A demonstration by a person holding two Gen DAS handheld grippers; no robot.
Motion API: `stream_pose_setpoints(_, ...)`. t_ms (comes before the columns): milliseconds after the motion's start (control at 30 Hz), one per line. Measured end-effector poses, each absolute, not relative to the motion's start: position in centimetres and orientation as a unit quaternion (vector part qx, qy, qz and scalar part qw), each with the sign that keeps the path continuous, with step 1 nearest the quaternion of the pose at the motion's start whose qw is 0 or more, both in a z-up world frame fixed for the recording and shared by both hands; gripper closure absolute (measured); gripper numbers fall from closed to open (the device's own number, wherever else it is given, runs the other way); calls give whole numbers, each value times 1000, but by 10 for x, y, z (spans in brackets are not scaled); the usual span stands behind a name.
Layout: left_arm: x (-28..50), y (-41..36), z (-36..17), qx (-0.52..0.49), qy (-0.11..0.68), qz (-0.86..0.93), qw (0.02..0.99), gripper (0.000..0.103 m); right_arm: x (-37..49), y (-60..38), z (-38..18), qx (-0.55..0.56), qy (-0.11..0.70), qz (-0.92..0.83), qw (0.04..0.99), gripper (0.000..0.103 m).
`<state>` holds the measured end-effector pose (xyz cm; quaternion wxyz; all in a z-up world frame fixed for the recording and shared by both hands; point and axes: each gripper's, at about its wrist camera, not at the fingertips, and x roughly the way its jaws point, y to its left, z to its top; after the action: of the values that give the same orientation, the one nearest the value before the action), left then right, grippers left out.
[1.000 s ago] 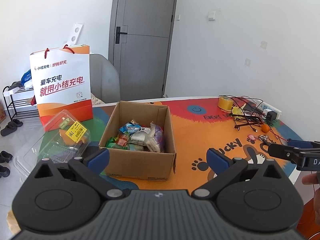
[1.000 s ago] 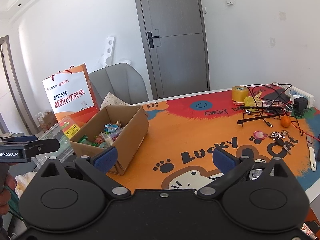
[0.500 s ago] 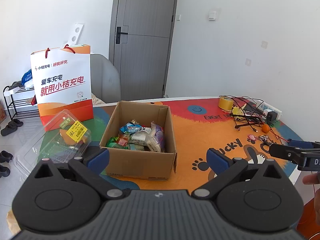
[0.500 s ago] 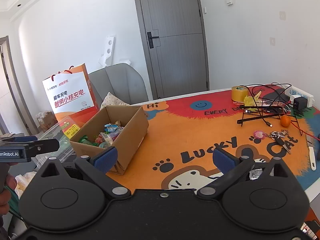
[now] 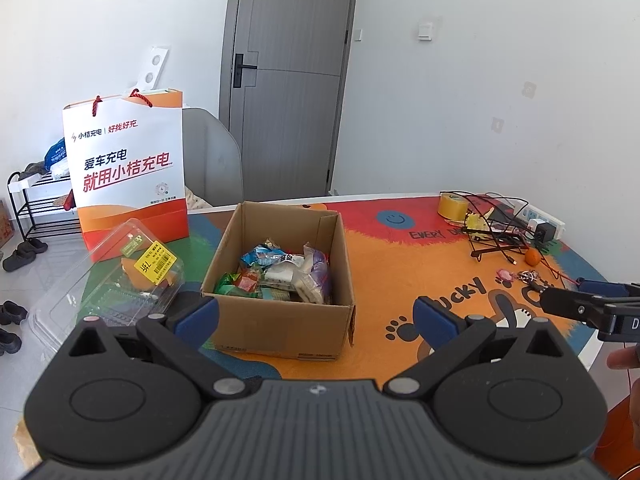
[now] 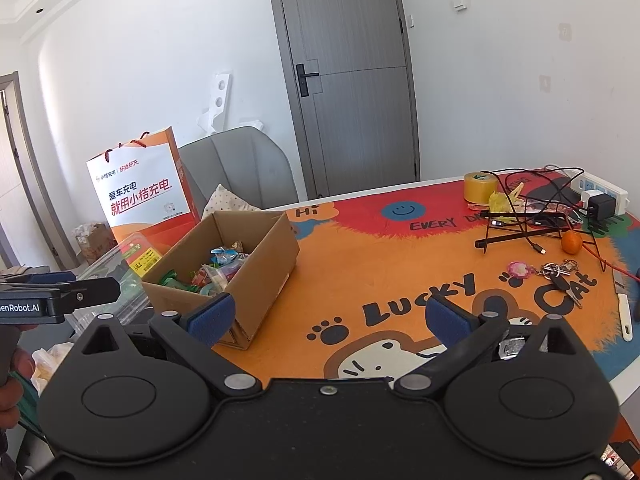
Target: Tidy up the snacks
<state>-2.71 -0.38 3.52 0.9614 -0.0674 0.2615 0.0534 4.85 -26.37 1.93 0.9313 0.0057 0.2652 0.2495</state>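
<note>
Both tools are spread wide and holding nothing. The left tool [image 5: 316,314] hangs just in front of the cardboard box [image 5: 280,320], its blue pads either side of the box's near wall but not touching it. The right tool [image 6: 330,316] sits above the cartoon cat mat [image 6: 400,264] on the counter, left pad near the box corner.

The box is open at the top, flaps up, on the left part of the counter. The snack packets [image 5: 280,274] are piled inside it: a blue one, green and orange ones, and a white and purple bag leaning toward the right wall. They only fill the bottom.

Just left of the box there's a clear plastic clamshell container [image 5: 120,280] with a yellow price sticker, lid hanging open over the counter edge. Behind that stands an orange and white paper gift bag [image 5: 128,172] with red cord handles.

Far right side of the counter is the usual mess: roll of yellow tape [image 6: 480,187], a black wire stand [image 6: 520,232] tangled in cables, a power strip [image 6: 600,192], a small orange [image 6: 571,242] and a bunch of keys [image 6: 558,274].
</note>
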Motion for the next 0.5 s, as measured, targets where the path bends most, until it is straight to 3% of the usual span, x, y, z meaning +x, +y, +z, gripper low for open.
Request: stream_pose_setpoints(500,-27,-3,34,-70,263,54,961,1,47,-261,18,-1,267,253,930,0)
